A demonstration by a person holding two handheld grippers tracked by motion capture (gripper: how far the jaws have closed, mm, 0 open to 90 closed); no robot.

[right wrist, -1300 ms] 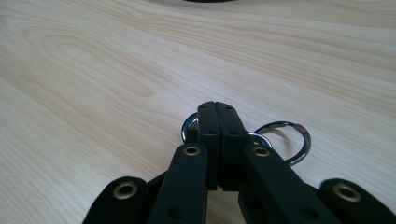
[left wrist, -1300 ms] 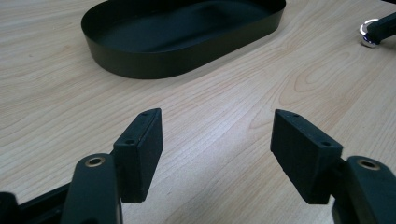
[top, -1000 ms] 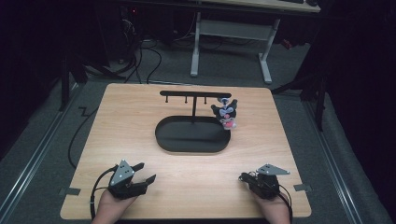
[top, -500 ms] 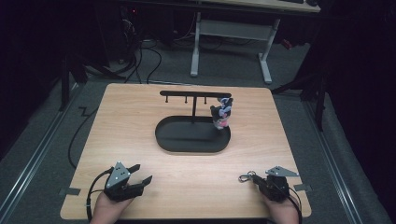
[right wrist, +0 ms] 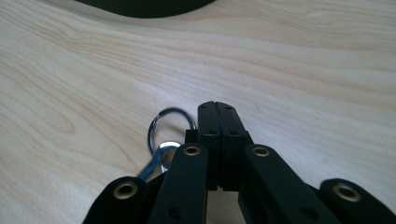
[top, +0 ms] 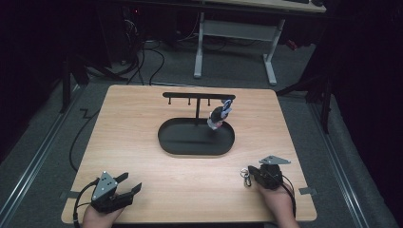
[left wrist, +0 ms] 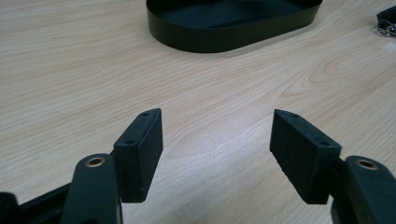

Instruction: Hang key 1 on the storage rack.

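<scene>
My left hand-held gripper (top: 130, 183) at near left corner of tabletop (top: 133, 123), jaws apart, nothing between them. My right hand-held gripper (top: 252, 173) near right edge, jaws pressed together. Key ring (top: 245, 177) lies on tabletop, touching left side of those jaws; can't tell if clasp is pinched. Black oval tray (top: 190, 151) mid-tabletop, T-shaped hook rack (top: 197, 95) standing in it. Small charm (top: 217, 116) hangs from rack's right end, above tray's right part.

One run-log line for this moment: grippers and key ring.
left gripper: open, empty | right gripper: shut | key ring: beside right tips, grip unclear | tray: beyond both
</scene>
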